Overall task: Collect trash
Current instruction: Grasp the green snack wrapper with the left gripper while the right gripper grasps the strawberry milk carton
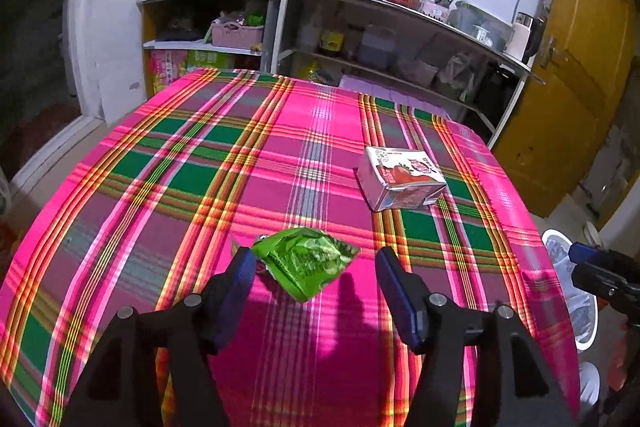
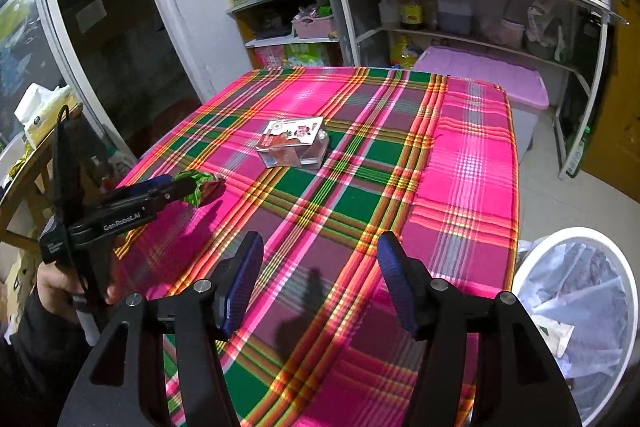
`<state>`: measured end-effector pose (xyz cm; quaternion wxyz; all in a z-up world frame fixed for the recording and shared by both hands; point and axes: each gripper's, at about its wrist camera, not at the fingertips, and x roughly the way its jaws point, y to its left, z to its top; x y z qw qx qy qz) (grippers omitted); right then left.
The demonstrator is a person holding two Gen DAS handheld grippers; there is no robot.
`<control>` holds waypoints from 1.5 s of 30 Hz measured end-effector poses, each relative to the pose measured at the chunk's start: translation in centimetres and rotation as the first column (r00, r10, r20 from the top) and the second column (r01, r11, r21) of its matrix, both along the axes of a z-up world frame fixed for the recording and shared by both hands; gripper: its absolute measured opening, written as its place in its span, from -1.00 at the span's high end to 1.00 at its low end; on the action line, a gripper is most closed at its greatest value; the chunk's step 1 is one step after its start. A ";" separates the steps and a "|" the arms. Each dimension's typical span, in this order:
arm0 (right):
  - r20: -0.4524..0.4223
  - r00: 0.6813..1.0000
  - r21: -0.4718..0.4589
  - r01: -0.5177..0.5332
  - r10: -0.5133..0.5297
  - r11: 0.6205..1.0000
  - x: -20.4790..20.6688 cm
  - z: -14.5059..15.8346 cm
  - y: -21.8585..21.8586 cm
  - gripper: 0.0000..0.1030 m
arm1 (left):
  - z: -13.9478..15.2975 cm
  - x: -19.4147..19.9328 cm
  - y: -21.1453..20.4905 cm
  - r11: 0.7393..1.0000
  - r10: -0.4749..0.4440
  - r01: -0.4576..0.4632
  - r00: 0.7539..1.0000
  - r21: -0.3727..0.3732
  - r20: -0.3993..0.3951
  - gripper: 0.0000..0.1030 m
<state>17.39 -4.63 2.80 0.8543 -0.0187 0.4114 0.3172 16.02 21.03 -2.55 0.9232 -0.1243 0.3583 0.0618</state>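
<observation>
Blue pads of my left hand-held gripper (image 1: 316, 263) stand wide apart right at the near edge of the view, and the green wrapper (image 1: 306, 261) lies on the worktop (image 1: 192, 183) between them, closer to the left pad and perhaps brushing it; neither pad presses on it, so nothing is held yet. My right hand-held gripper (image 2: 320, 259) is also spread wide and empty, hovering over bare checked cloth, with the white bin (image 2: 576, 311) just off the worktop's right edge, lined with a bag and already holding some scraps.

To take the wrapper well, I judge I should shift a little so it sits centred between the pads, come down until the tips nearly meet the cloth, then close across its narrow width without pinching the cloth along with it.

Its long axis runs diagonally, from the far left corner near my left pad towards the near right, lying flat and slightly crumpled. Further off to the right the strawberry carton (image 1: 400, 179) lies on its side, long axis slanting across the worktop, well apart from the wrapper.
</observation>
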 end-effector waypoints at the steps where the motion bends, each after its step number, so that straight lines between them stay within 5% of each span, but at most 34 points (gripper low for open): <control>1: -0.001 1.000 0.001 0.001 -0.001 1.000 0.1 0.0 0.1 -0.17 | 0.0 0.2 0.0 1.000 -0.004 0.004 1.000 0.006 0.000 -0.25; 17: -0.015 1.000 -0.002 0.006 -0.006 1.000 0.8 -0.4 0.6 -0.17 | -2.7 3.7 0.6 0.999 0.046 -0.044 0.991 0.020 -0.129 -0.32; 21: -0.016 1.000 0.001 0.004 -0.004 1.000 1.3 -0.3 1.3 -0.17 | -2.5 3.3 0.6 0.999 0.041 -0.040 0.993 0.012 -0.111 0.29; 22: -0.016 1.000 0.001 0.001 -0.001 1.000 1.4 -0.3 1.7 -0.17 | -2.5 3.1 0.5 0.999 0.040 -0.039 0.993 0.010 -0.107 0.32; 37: 0.018 1.000 -0.032 -0.012 0.013 0.999 5.8 -0.2 9.2 -0.17 | 0.6 -1.7 1.7 0.999 0.027 -0.025 0.999 -0.028 0.046 0.43; 45: 0.070 0.997 -0.151 -0.028 0.038 0.988 7.7 -2.1 15.5 -0.17 | 0.4 -3.9 3.6 0.996 0.057 -0.053 0.996 -0.070 0.064 0.43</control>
